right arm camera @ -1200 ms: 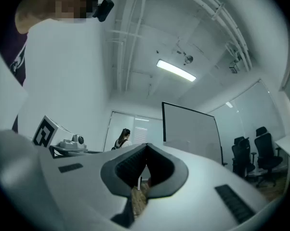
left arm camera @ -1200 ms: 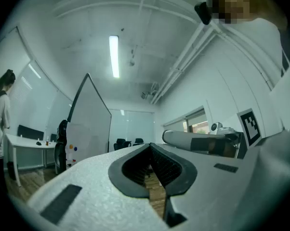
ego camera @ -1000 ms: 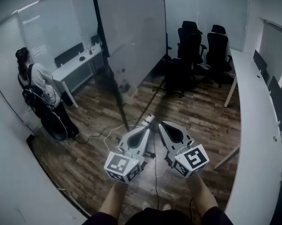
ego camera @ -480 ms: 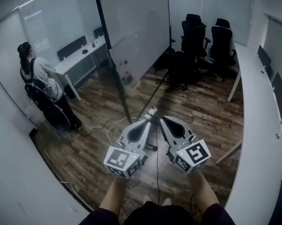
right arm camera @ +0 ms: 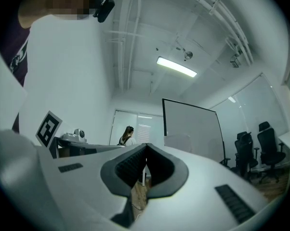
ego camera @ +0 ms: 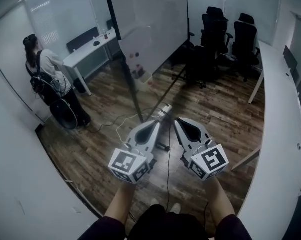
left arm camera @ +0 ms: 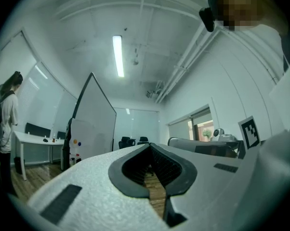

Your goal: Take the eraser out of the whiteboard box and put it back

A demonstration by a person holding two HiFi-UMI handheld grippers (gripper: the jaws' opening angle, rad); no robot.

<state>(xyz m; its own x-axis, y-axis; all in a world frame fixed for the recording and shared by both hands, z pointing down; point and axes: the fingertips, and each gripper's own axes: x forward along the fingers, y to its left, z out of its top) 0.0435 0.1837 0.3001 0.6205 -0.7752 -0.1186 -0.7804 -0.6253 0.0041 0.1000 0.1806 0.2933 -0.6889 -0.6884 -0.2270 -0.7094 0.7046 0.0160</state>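
Observation:
The whiteboard (ego camera: 150,19) stands on its black stand across the wood floor, with a small white box (ego camera: 139,74) low on its face near some coloured magnets. No eraser can be made out at this distance. My left gripper (ego camera: 158,123) and right gripper (ego camera: 177,120) are held side by side well short of the board, both shut with nothing between the jaws. The left gripper view shows its jaws (left arm camera: 149,146) meeting, with the whiteboard (left arm camera: 94,124) far off to the left. In the right gripper view the jaws (right arm camera: 146,147) are also closed, the whiteboard (right arm camera: 191,126) beyond them.
A person (ego camera: 48,69) stands at the left by a white desk (ego camera: 90,46). Black office chairs (ego camera: 225,34) cluster at the back right. A long white counter (ego camera: 283,109) runs down the right. A power strip (ego camera: 164,109) and cables lie on the floor ahead.
The whiteboard and the room have slid upward and grown in the head view. Both grippers stay shut and side by side, the right one slightly lower.

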